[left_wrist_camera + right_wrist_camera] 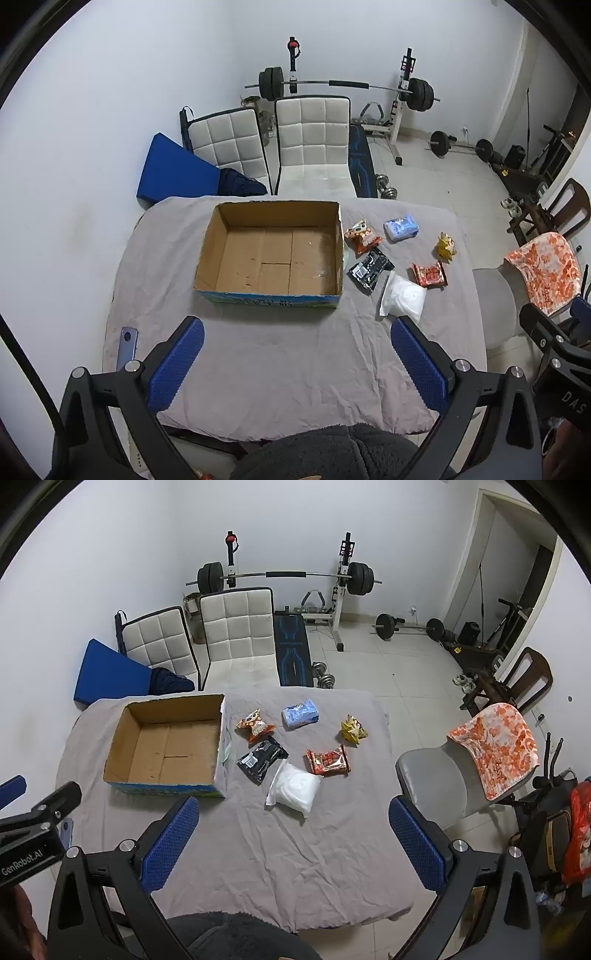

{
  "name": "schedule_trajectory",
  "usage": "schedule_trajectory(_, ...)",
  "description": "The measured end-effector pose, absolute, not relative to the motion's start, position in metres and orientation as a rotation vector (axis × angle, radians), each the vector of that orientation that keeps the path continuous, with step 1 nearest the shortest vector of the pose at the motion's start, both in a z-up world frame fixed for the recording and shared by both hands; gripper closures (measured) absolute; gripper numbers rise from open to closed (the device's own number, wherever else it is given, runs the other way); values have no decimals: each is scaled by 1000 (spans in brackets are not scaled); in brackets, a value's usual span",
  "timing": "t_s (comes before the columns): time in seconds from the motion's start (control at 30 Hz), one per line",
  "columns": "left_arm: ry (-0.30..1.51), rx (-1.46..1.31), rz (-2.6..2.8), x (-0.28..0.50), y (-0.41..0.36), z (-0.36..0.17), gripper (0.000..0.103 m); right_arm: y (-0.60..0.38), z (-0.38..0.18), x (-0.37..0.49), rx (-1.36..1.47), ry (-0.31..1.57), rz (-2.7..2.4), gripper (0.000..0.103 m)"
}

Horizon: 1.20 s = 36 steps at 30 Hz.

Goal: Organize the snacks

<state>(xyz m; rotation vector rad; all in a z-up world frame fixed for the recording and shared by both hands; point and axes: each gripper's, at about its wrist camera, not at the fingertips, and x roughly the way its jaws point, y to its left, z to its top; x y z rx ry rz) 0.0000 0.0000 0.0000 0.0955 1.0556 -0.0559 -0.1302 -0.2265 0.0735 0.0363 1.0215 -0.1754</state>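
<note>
An empty cardboard box (271, 284) (122, 775) stands open-topped on the grey-clothed table. To its right lie several snack packets: an orange one (255, 726), a light blue one (301, 713), a yellow one (353, 730), a black one (261, 759), a red one (328, 761) and a white pouch (295, 790) (403, 296). My left gripper (297, 363) hangs open over the near table edge, in front of the box. My right gripper (293, 843) is open too, near the white pouch, holding nothing.
A phone (127, 347) lies at the table's left edge. Two white padded chairs (310, 144) stand behind the table, with a barbell rack (347, 86) beyond. A grey chair with an orange towel (495, 746) stands to the right. A dark fleece garment (332, 454) sits below.
</note>
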Motion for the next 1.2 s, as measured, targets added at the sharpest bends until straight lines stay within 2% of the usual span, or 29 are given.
schedule_trajectory(0.37,1018,76,-62,10,6,22,0,-231,79,-138,53,998,-182,0)
schedule_trajectory(1.2,1000,91,-77,-4,6,12,0,-213,85,-136,27,973,-219,0)
